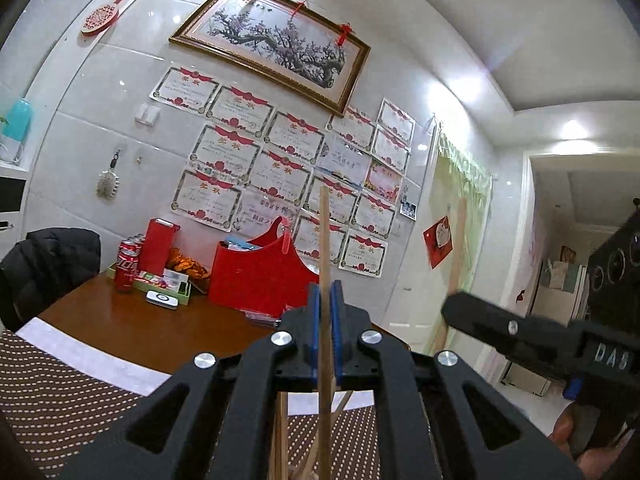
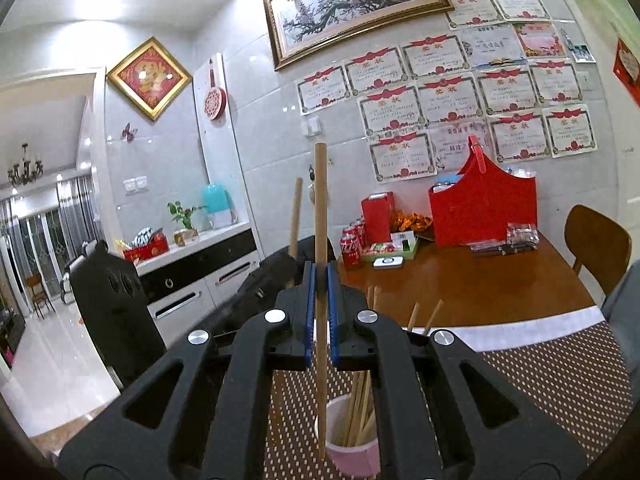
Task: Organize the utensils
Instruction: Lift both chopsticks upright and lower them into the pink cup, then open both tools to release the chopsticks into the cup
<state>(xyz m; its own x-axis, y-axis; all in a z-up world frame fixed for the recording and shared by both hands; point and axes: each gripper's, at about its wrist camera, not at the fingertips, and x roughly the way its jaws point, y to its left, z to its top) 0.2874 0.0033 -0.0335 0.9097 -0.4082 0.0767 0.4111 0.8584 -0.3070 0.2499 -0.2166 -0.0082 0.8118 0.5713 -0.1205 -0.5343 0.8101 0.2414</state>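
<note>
Left wrist view: left claw (image 1: pixel 328 300), blue pads pinched onto one upright chopstick (image 1: pixel 325 248), held vertical, presumably so it drops tip-first. More sticks are dimly visible below, over the dotted mat (image 1: pixel 60 392). Right claw (image 1: pixel 472 312) alongside, carrying its own stick.

Right wrist view: right claw (image 2: pixel 319 284) clamped on a second chopstick (image 2: pixel 321 216), its lower end at the rim of the pink cup (image 2: pixel 352 456), which already stores several chopsticks. The cup stands on the mat at the tabletop (image 2: pixel 480 292) edge.

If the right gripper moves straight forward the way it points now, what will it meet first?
Probably nothing near. The right gripper, shut on a chopstick, aims above the table toward the tiled wall. Depth is unclear.
</note>
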